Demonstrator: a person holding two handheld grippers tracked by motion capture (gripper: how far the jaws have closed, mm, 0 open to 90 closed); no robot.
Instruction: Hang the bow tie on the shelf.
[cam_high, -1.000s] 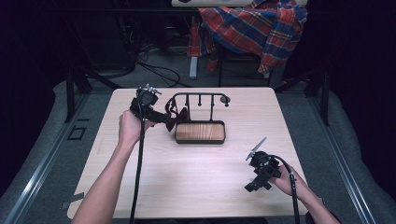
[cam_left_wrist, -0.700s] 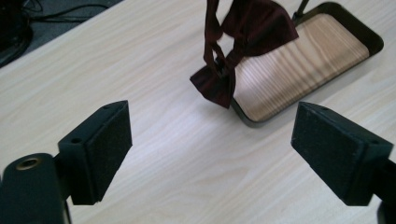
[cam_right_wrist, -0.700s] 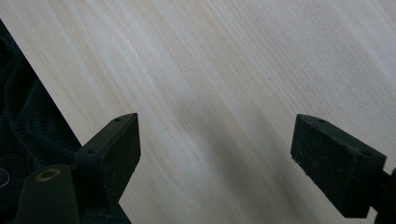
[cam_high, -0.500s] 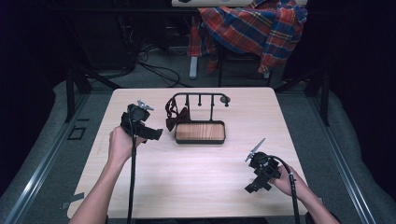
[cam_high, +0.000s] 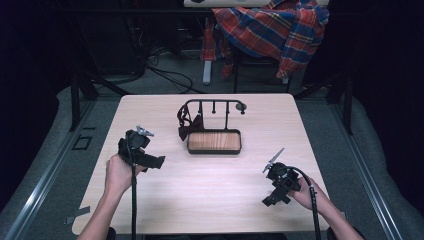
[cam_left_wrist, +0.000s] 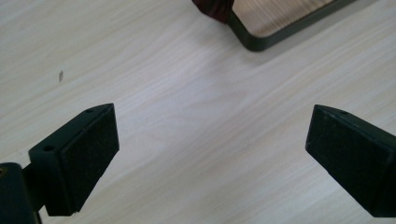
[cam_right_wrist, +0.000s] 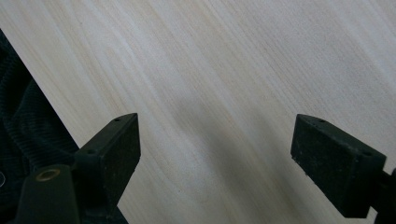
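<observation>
The dark red bow tie (cam_high: 189, 125) hangs from the left end of the black rack's (cam_high: 214, 103) top bar, drooping against the left edge of its wooden tray (cam_high: 214, 141), which sits near the middle of the bench (cam_high: 210, 185). As I read it, the hanging step is over and the hands are backing off.

The left gripper (cam_high: 152, 161) sits low over the bench, left of the rack and apart from it. Its jaws have just been opening and now stand wide, with only bare wood between them; its own view catches a corner of the tray (cam_left_wrist: 280, 23) and a scrap of the bow tie (cam_left_wrist: 212, 8) at the top edge. The right gripper (cam_high: 270, 199) rests near the front right of the bench, jaws also spread wide and empty.

The bow tie looks soft and folded, with dark straps looped over the bar. If anything remains, it is likely just checking that it hangs securely
</observation>
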